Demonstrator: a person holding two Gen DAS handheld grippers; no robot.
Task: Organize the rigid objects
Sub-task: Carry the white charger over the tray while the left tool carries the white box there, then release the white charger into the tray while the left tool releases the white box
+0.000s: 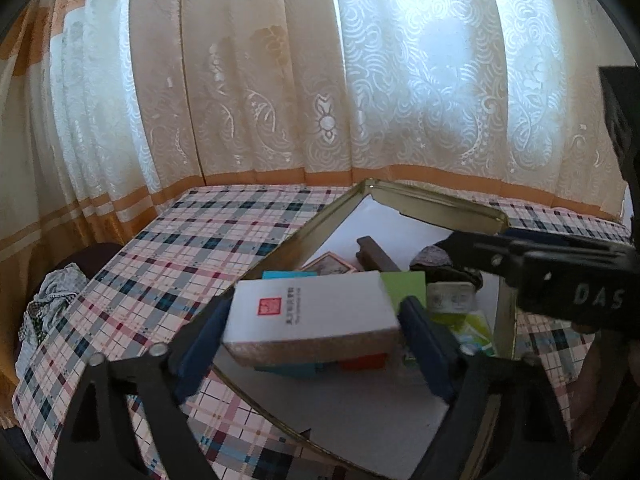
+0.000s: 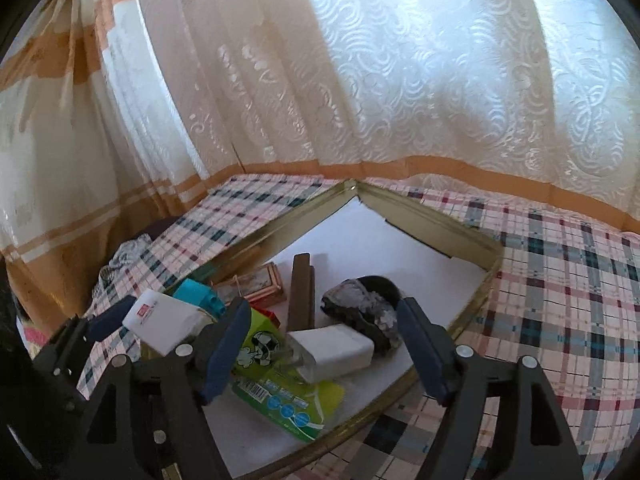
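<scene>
Between the blue pads of the left gripper (image 1: 314, 332) sits a white rectangular cardboard box with a red seal mark (image 1: 310, 316), clamped by its ends and held above the near corner of the shallow gold-rimmed metal tray (image 1: 288, 232). The right gripper (image 2: 320, 344) hangs with jaws apart, holding nothing, over the tray's contents: a white plastic block (image 2: 334, 350), a green printed packet (image 2: 280, 384) and a grey rough rock (image 2: 360, 312). The tray rests on a plaid tablecloth (image 1: 168, 248).
</scene>
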